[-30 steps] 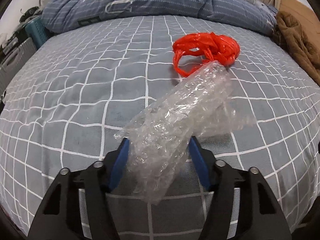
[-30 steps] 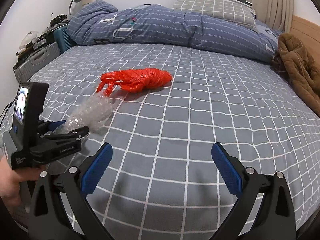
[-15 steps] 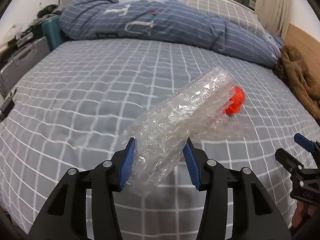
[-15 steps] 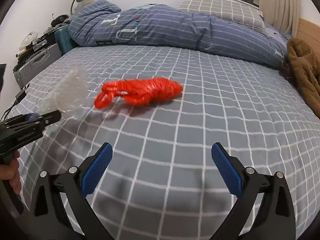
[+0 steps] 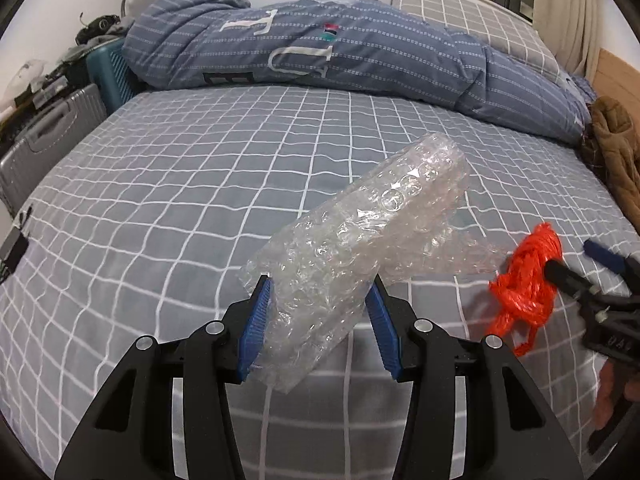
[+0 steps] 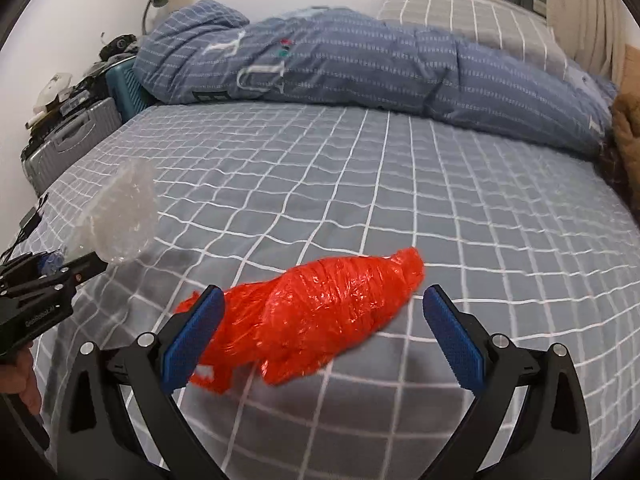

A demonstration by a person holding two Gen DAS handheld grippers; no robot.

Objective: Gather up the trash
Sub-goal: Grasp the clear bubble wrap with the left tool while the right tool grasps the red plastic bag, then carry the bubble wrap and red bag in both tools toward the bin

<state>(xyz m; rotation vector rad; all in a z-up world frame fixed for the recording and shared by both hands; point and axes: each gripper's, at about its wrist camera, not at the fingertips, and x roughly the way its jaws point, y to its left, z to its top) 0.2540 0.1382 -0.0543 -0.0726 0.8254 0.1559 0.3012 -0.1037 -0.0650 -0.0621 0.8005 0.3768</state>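
Observation:
My left gripper (image 5: 318,316) is shut on a roll of clear bubble wrap (image 5: 360,240) and holds it above the bed; it also shows in the right wrist view (image 6: 120,216). A crumpled red plastic bag (image 6: 316,316) lies on the grey checked bedsheet (image 6: 400,184). My right gripper (image 6: 326,336) is open, its blue pads on either side of the bag, not touching it. In the left wrist view the red bag (image 5: 528,288) lies at the right with the right gripper (image 5: 576,264) around it.
A rolled blue striped duvet (image 5: 340,52) and a pillow (image 5: 472,16) lie across the bed's far side. A brown garment (image 5: 616,152) sits at the right edge. Suitcases (image 5: 52,136) and clutter stand beyond the left edge.
My left gripper has lifted the bubble wrap off the bed and moved left. My right gripper has moved forward until its open fingers flank the red bag.

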